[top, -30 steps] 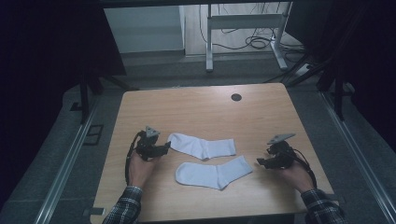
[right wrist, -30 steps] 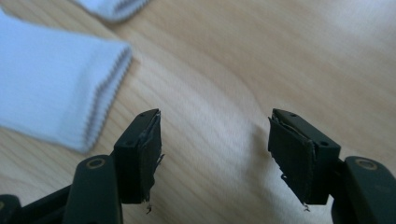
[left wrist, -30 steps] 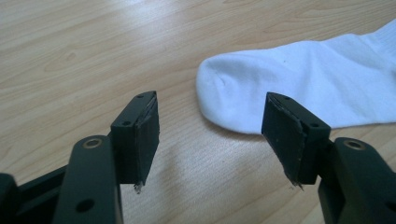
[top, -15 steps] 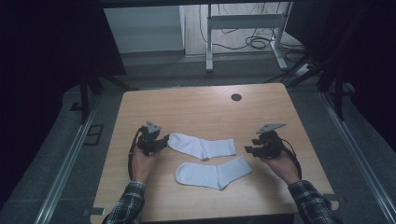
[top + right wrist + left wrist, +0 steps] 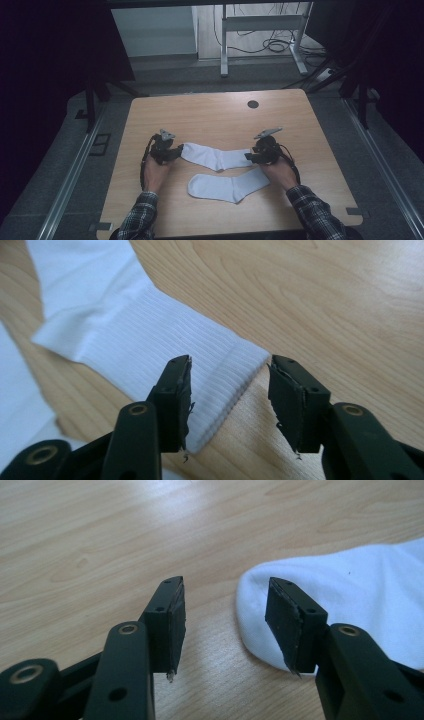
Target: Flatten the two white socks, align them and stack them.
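Two white socks lie on the wooden table. The upper sock stretches between my two grippers, and the lower sock lies nearer the person. My left gripper is at the upper sock's toe end. Its jaws have just narrowed, then widened a little; they stand open with the toe beside the right jaw. My right gripper is at the ribbed cuff. Its jaws have just been closing partway and stand open over the cuff's corner, not pressing on it.
A dark round hole sits near the table's far edge. Beyond the table are a white desk frame and cables on the floor. An edge of the lower sock is at the left of the right gripper view.
The right hand has moved left across the table to the upper sock's cuff. The left hand has stayed at the toe end. Both socks lie where they were.
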The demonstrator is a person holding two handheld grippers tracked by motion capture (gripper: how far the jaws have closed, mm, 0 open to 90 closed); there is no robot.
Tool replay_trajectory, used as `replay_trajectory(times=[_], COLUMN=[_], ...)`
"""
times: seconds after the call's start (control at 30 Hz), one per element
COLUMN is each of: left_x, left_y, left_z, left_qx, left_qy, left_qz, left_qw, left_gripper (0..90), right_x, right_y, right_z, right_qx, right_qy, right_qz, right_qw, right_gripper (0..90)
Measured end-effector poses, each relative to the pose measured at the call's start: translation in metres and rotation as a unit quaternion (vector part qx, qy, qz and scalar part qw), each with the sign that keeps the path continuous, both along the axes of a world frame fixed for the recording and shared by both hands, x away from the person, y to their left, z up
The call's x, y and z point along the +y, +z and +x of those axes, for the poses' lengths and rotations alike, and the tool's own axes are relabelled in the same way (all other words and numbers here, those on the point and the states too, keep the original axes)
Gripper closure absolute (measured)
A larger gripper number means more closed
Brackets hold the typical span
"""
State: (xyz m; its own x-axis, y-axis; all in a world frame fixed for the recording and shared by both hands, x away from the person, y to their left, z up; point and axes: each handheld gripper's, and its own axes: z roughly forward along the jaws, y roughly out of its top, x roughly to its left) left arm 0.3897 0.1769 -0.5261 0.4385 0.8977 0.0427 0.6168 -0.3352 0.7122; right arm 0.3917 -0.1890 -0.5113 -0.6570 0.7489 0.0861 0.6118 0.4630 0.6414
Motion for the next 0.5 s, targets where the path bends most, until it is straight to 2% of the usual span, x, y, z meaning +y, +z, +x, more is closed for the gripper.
replay_trajectory(times=[0.07, 0.13, 0.23, 0.37, 0.43, 0.5], left_x=[-0.002, -0.005, -0.007, -0.007, -0.007, -0.008], left_y=[-0.002, -0.004, -0.008, -0.008, -0.008, -0.008], left_z=[0.000, 0.001, 0.002, 0.002, 0.003, 0.003], left_qx=[0.005, 0.010, 0.019, 0.025, 0.034, 0.044], left_qy=[-0.005, -0.007, -0.007, -0.009, -0.013, -0.016], left_qz=[0.009, 0.016, 0.033, 0.028, 0.013, -0.005], left_qw=[0.9999, 0.9998, 0.9993, 0.9993, 0.9993, 0.9989], left_gripper=[50.5, 50.8, 52.5, 57.2, 65.0, 76.1], right_x=[0.004, 0.007, 0.010, 0.010, 0.011, 0.013], right_y=[-0.006, -0.009, -0.013, -0.012, -0.012, -0.011], right_z=[0.001, 0.001, -0.001, -0.003, -0.003, -0.005], right_qx=[0.007, 0.006, 0.006, 0.009, 0.013, 0.010], right_qy=[0.003, 0.005, 0.010, 0.012, 0.018, 0.023], right_qz=[-0.003, -0.017, -0.024, -0.025, -0.024, -0.029], right_qw=[1.0000, 0.9998, 0.9996, 0.9996, 0.9995, 0.9993], right_gripper=[50.7, 51.3, 57.1, 68.3, 75.5, 78.1])
